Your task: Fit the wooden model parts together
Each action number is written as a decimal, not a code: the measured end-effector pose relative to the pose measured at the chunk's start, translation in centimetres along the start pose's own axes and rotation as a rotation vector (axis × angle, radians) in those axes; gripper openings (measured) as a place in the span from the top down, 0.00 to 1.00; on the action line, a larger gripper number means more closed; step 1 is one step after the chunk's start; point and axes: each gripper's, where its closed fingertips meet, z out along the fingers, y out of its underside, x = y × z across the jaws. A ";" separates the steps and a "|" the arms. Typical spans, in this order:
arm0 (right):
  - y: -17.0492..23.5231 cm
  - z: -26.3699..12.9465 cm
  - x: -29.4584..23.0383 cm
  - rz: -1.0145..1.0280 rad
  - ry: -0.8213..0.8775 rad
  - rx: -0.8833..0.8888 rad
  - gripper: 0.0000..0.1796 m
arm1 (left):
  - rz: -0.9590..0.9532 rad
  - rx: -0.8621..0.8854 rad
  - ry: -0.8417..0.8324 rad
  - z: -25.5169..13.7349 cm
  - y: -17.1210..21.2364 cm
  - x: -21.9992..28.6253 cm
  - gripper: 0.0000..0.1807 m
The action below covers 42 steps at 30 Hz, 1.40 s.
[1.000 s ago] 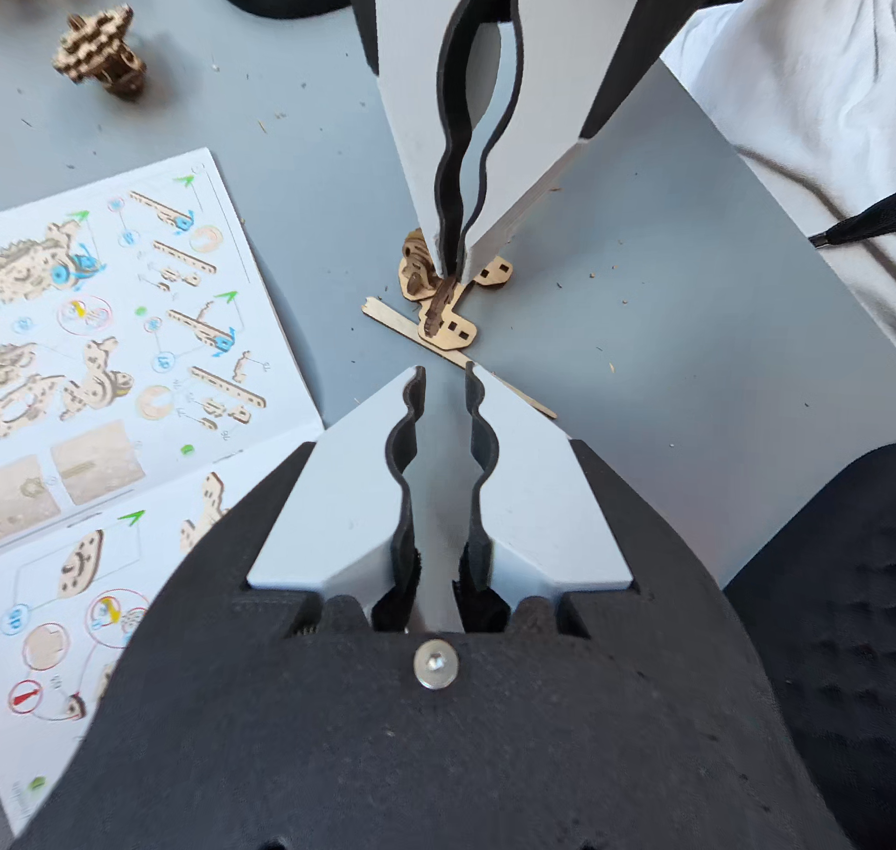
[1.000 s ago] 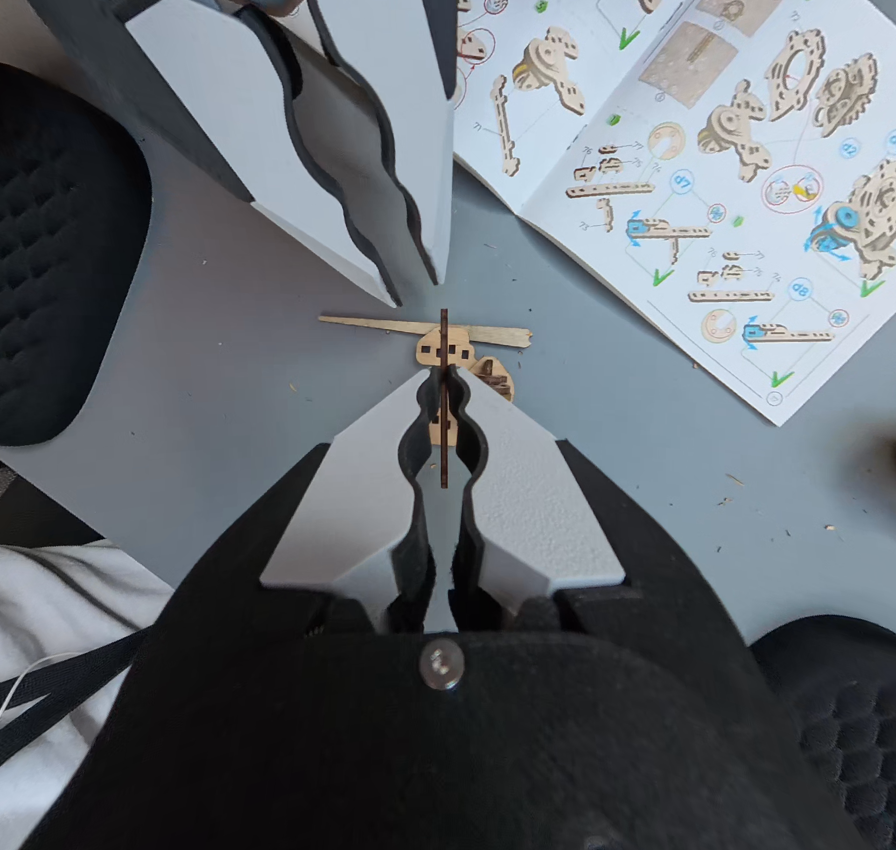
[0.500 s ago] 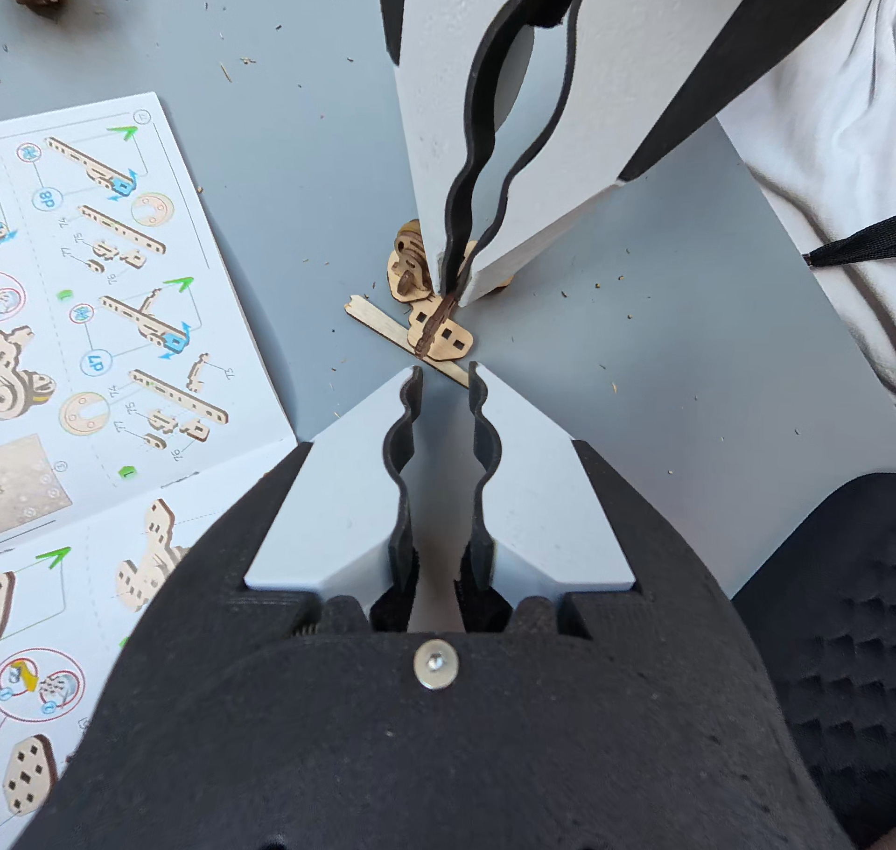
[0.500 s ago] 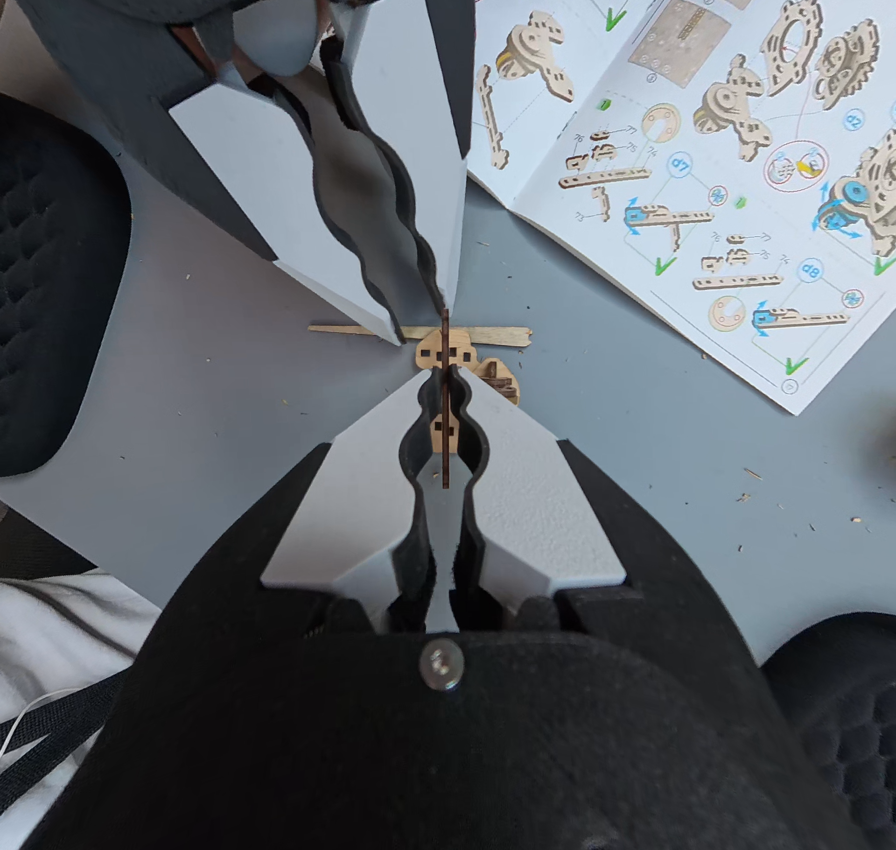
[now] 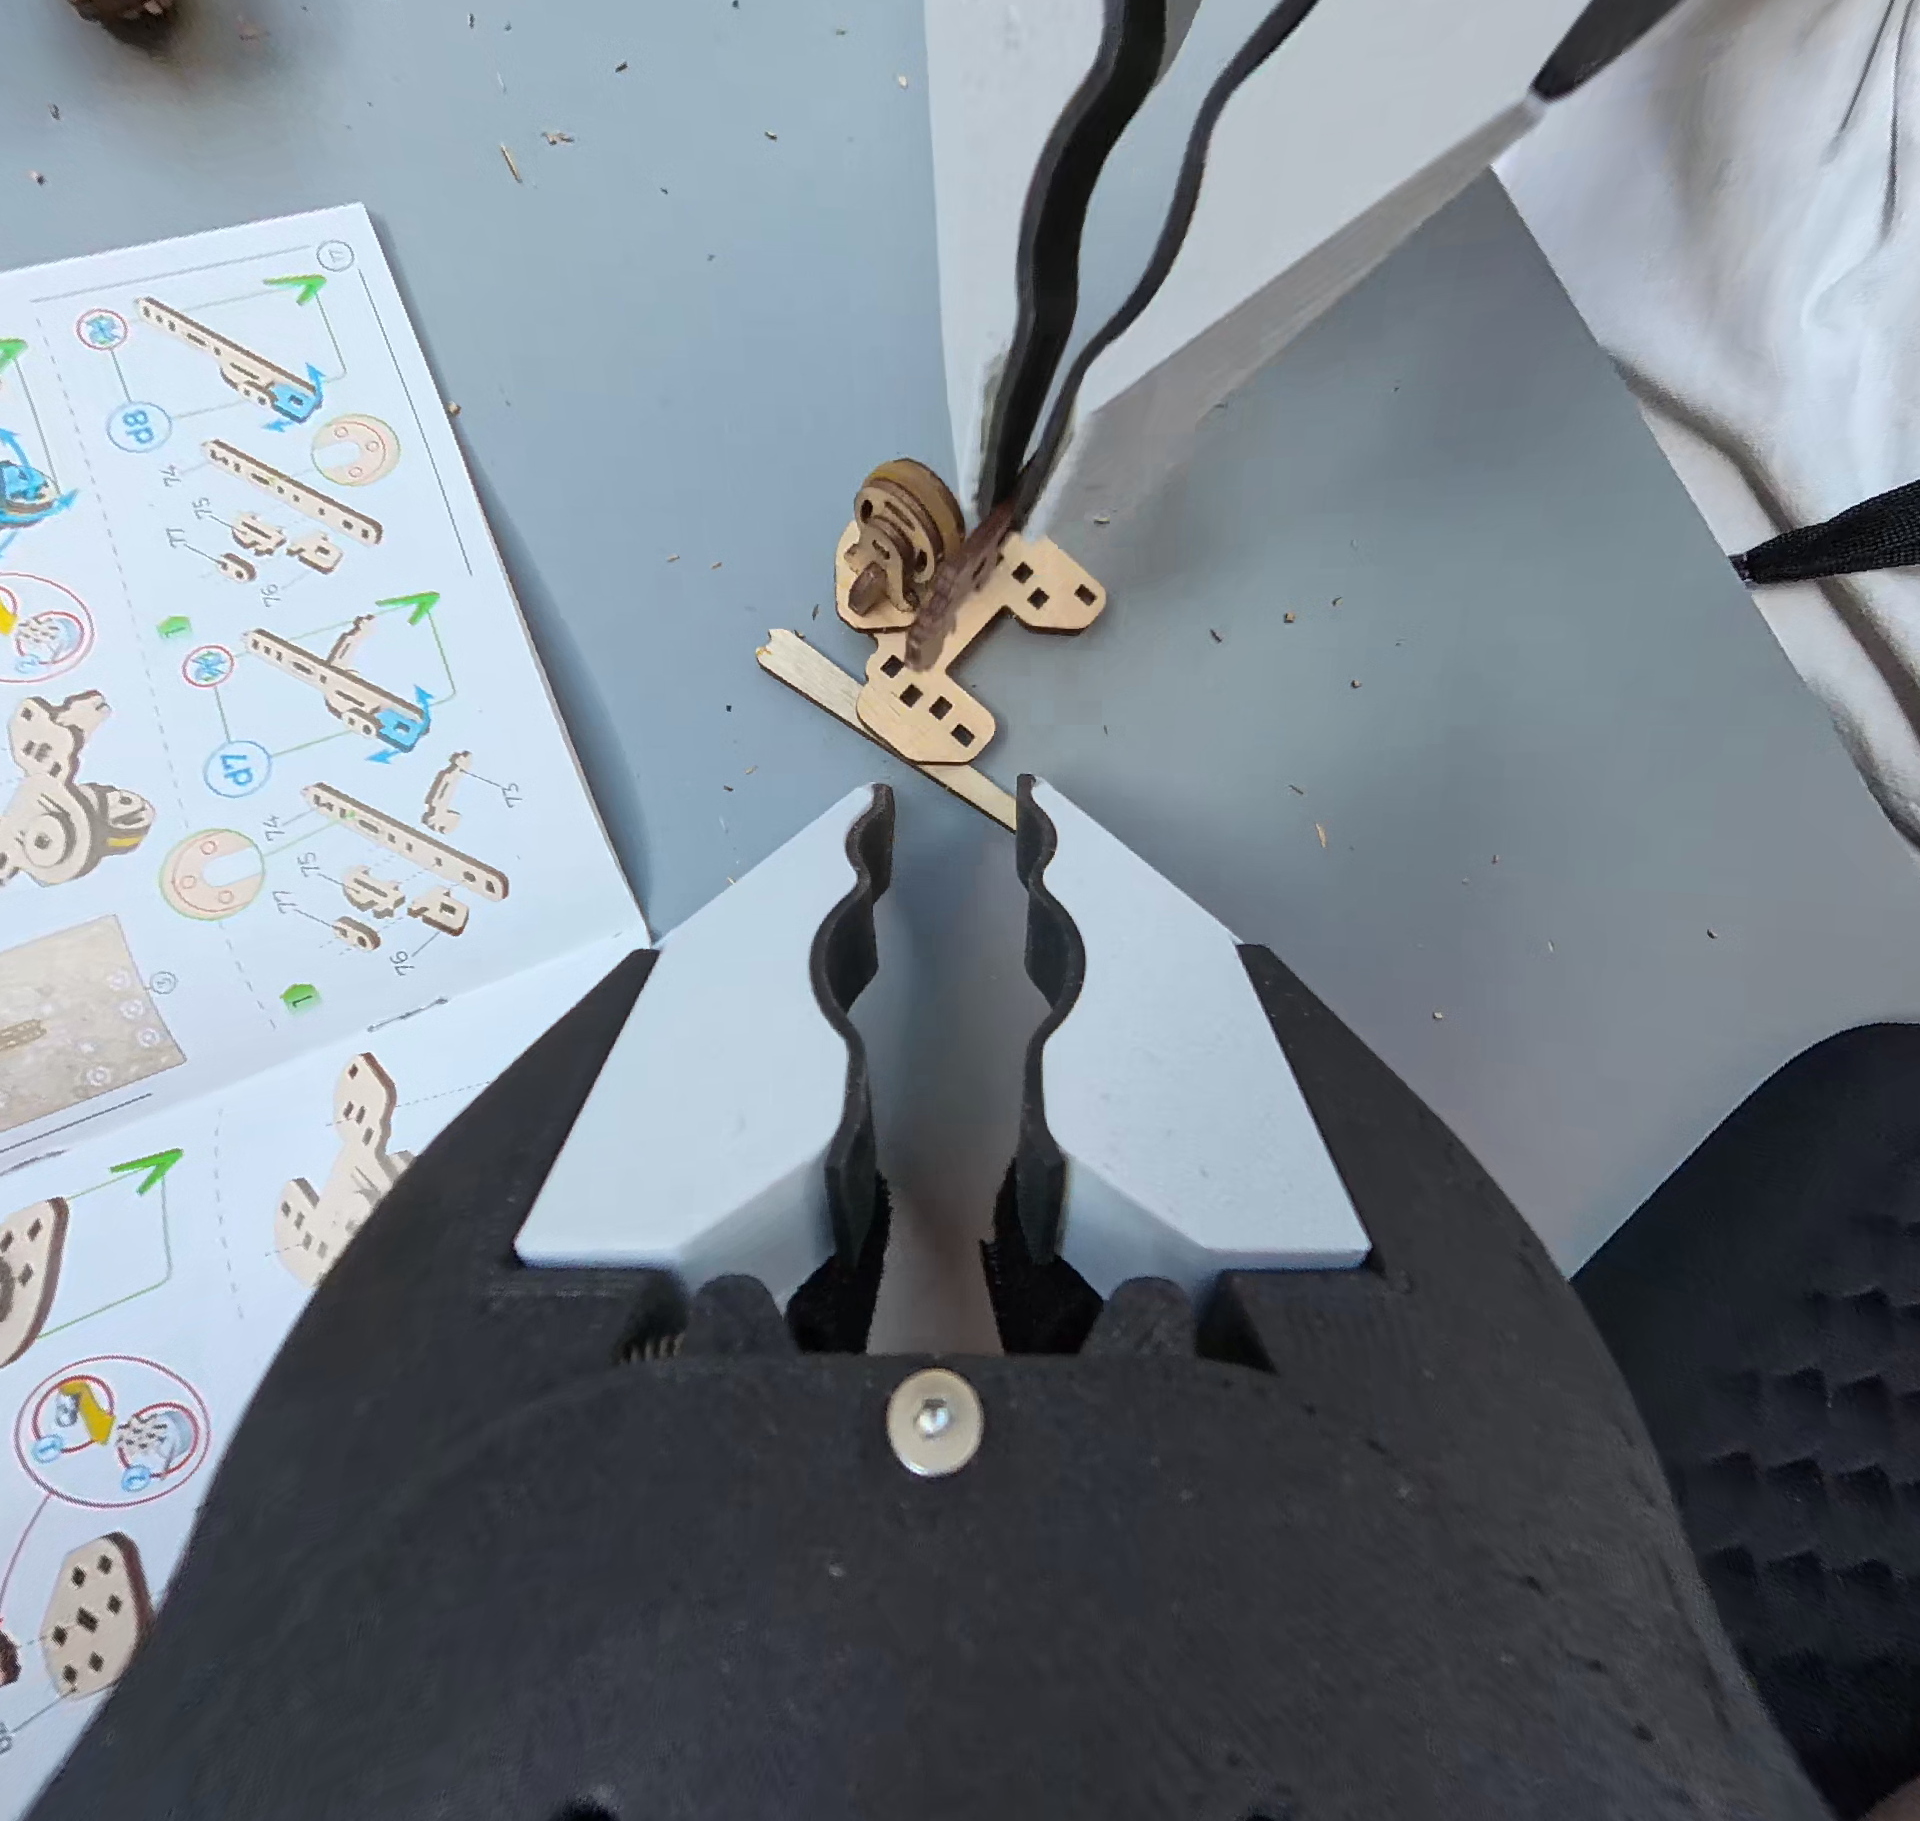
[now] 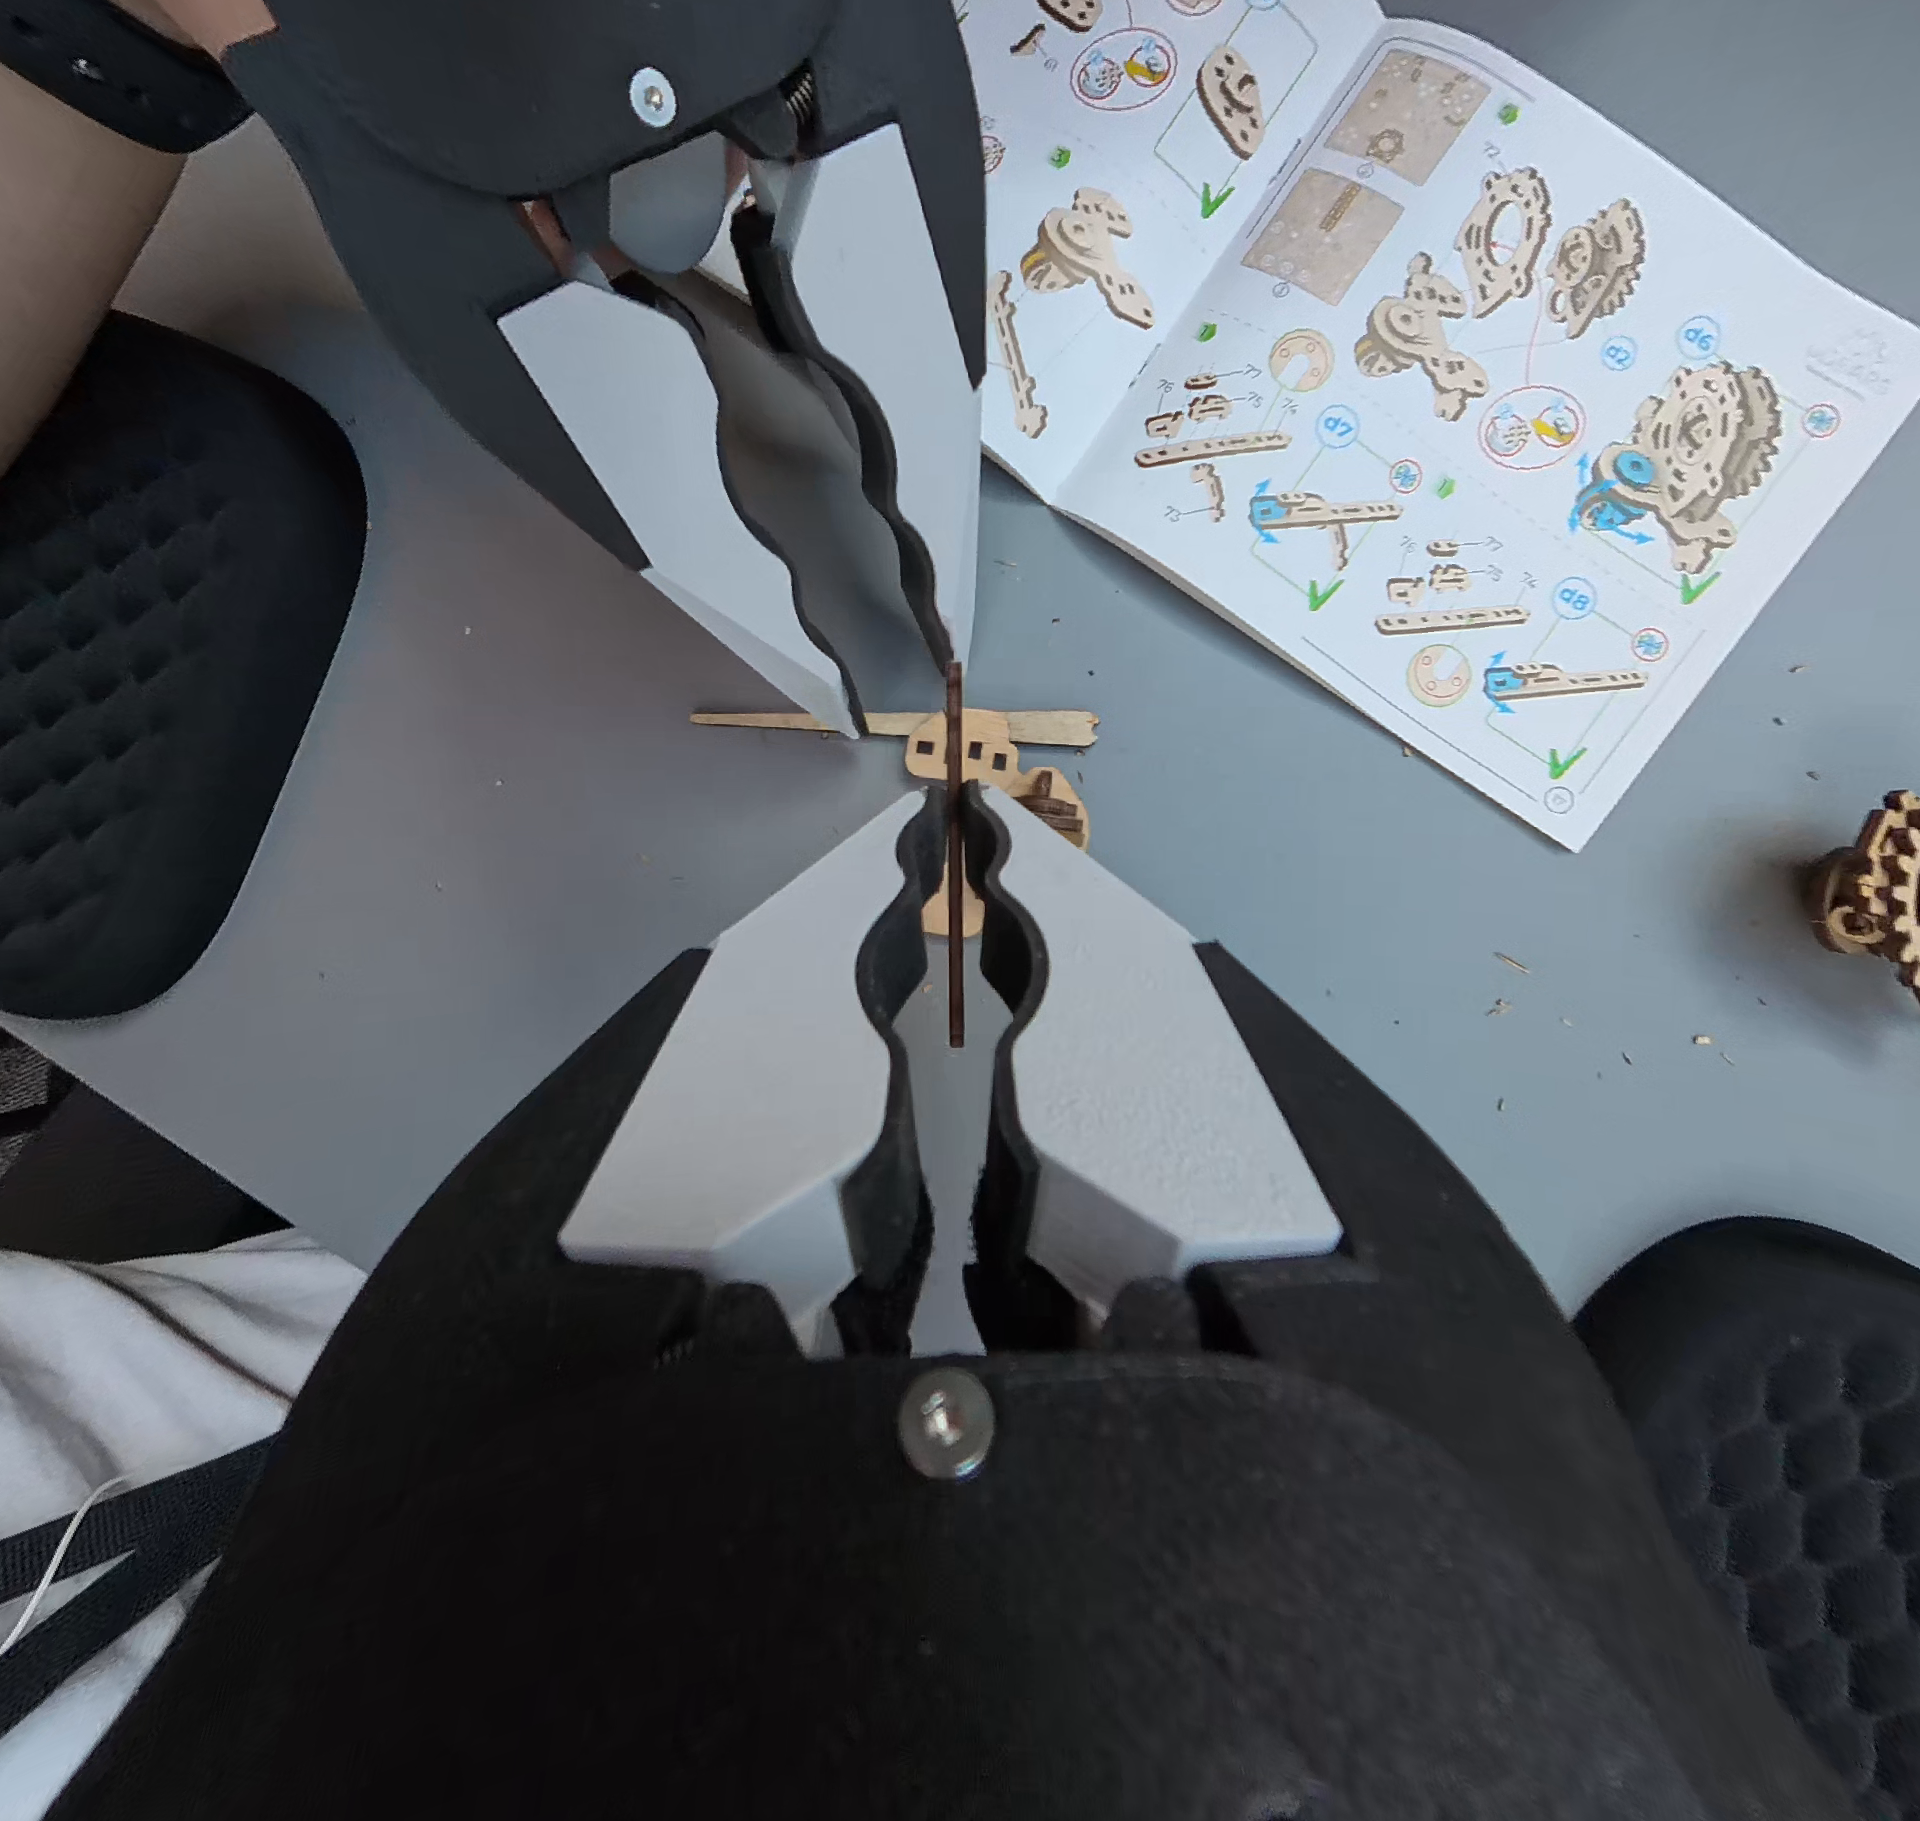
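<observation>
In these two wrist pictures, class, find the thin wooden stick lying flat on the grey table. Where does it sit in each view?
Left wrist view: thin wooden stick runs diagonally at centre, just beyond the fingertips.
Right wrist view: stick lies level above centre, partly behind the other gripper.
Shared landmark: slotted flat wooden plate overlapping it.

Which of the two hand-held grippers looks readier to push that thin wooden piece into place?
Probably the right hand-held gripper: it is already shut on the thin wooden piece. The left hand-held gripper is open and empty.
</observation>
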 end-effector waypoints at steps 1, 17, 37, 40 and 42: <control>0.2 -0.4 0.3 0.002 0.011 -0.003 0.99 | 0.003 0.012 -0.005 -0.1 -0.2 -0.1 0.88; 3.6 0.3 2.9 0.104 -0.005 -0.084 0.99 | 0.028 0.003 0.007 0.5 0.0 0.4 0.85; 0.3 0.6 -1.0 -0.026 -0.041 -0.132 0.99 | 0.006 0.070 -0.010 -2.1 -0.3 0.1 0.86; 0.7 2.2 -0.9 -0.009 -0.035 -0.172 0.99 | -0.004 0.076 -0.013 -2.2 -0.1 -0.1 0.87; 0.9 2.6 -0.7 -0.009 -0.018 -0.191 0.99 | -0.010 0.062 -0.003 -1.9 0.1 -0.1 0.87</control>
